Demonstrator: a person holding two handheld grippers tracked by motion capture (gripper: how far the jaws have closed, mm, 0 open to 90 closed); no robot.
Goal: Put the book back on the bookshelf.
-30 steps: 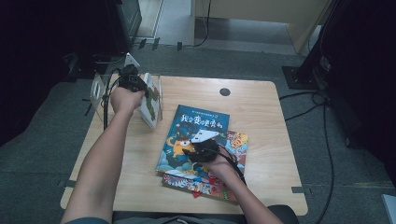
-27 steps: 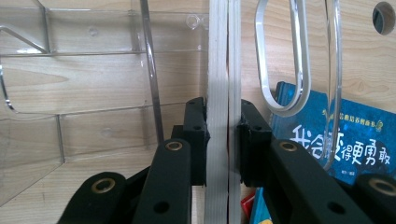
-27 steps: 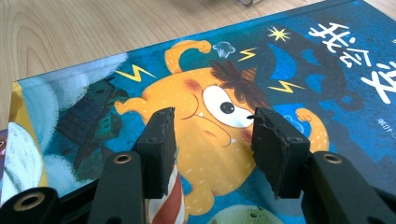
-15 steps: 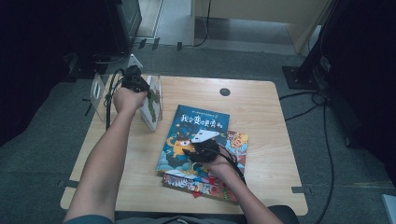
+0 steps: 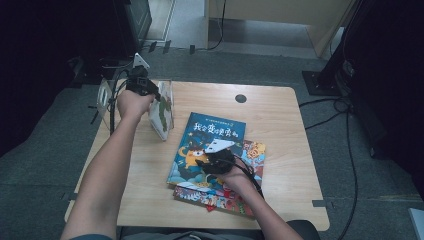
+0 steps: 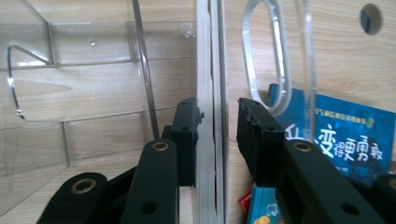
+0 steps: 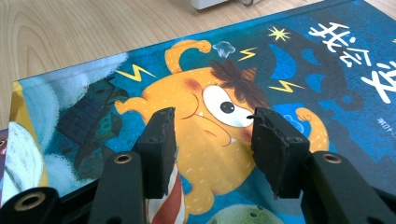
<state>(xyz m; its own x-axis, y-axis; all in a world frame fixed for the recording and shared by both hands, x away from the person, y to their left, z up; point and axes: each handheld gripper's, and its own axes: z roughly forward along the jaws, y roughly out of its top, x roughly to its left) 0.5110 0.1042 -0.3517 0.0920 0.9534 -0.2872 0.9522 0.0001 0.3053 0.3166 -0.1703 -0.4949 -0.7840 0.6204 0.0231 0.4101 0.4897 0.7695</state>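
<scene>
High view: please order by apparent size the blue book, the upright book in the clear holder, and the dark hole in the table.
1. Blue book, the largest.
2. Upright book; it stands on edge, partly hidden by the hand, so it may look smaller than it is.
3. Dark hole, clearly the smallest.

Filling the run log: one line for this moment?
left tongs: just opening around upright book in clear rack | right tongs: open over blue book

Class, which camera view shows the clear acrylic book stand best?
The left gripper view: the clear stand shows its dividers and oval handle cutout close up. In the high view the stand is small, partly behind the hand; the right gripper view faces the blue book.
</scene>
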